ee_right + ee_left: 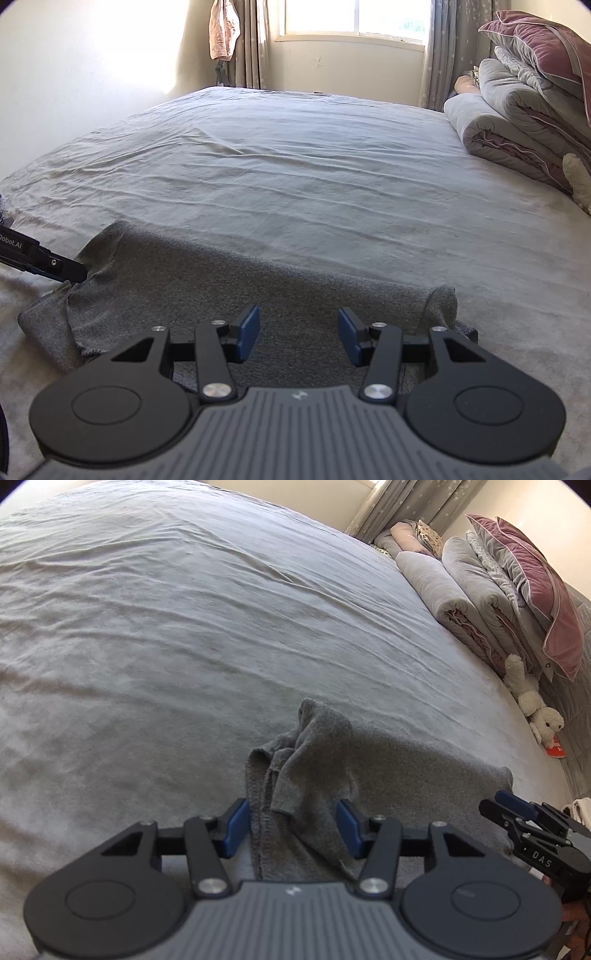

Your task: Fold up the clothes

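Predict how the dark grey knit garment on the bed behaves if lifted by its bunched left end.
The dark grey knit garment is probably floppy: it crumples between the left gripper pads. Lifted there, the rest would likely sag and trail. Its fuzzy weave on the pale grey bedsheet suggests drag, not sliding.

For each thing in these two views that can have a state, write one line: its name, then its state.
grey garment: lying on the bed, partly folded, left end bunched
left gripper: open, bunched cloth between its pads
right gripper: open, over the garment, holding nothing
bed sheet: spread out, wrinkled
quilts: rolled and stacked
pink pillow: propped on the quilts
curtains: drawn aside
toy lamb: lying beside the quilts
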Motion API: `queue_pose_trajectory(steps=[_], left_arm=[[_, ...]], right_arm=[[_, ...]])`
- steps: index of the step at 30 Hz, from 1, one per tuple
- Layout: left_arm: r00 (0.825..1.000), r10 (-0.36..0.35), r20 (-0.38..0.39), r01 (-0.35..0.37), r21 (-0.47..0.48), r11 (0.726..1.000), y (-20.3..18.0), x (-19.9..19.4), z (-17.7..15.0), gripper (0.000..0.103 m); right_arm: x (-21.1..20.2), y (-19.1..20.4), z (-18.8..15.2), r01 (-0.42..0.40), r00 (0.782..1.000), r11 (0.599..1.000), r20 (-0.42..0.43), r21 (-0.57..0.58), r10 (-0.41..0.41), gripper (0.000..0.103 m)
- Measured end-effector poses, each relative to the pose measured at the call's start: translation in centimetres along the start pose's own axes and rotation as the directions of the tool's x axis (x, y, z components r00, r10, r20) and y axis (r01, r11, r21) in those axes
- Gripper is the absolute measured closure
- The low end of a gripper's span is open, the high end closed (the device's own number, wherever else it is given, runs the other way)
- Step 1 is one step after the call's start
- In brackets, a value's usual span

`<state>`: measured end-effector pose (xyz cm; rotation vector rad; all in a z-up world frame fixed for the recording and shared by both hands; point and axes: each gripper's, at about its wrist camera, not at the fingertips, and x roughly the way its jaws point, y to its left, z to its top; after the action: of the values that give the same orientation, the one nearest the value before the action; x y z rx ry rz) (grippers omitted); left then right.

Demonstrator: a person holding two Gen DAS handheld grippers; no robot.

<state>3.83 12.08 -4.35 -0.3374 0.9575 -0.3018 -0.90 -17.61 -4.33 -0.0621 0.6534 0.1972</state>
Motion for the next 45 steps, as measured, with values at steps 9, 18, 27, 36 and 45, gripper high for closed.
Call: queue_pose_trajectory(steps=[9, 18, 27, 36, 45], left_arm=[[0.996, -0.083, -0.016, 0.082, -0.083, 0.993, 0.8, 0.2, -0.3, 0.056], [0.999, -0.043, -0.010, 0.043, -0.031, 0.999, 0.3, 0.7, -0.7, 0.081], [0.998, -0.058, 0.011, 0.058, -0.066, 0.996, 0.6, 0.5, -1.1, 0.090], [0.997, -0.071, 0.011, 0.072, -0.078, 0.994, 1.0, 0.7, -1.2, 0.090], [0.994, -0.106, 0.021, 0.108, -0.107, 0.988, 1.3, 0.1, -1.2, 0.092]], right_arm=[[0.3, 0.5, 0.0, -0.009, 1.000, 1.000, -0.005, -0.008, 0.009, 0.052], [0.2, 0.6, -0.2, -0.012, 1.000, 1.000, 0.006, -0.001, 0.012, 0.052], [1.1, 0.6, 0.4, 0.027, 0.995, 1.000, 0.097, 0.004, -0.027, 0.062], [4.9, 0.1, 0.2, 0.041, 0.999, 0.998, 0.030, 0.039, -0.042, 0.076], [4.8, -0.3, 0.2, 0.031, 0.999, 0.997, 0.035, 0.074, -0.033, 0.074]])
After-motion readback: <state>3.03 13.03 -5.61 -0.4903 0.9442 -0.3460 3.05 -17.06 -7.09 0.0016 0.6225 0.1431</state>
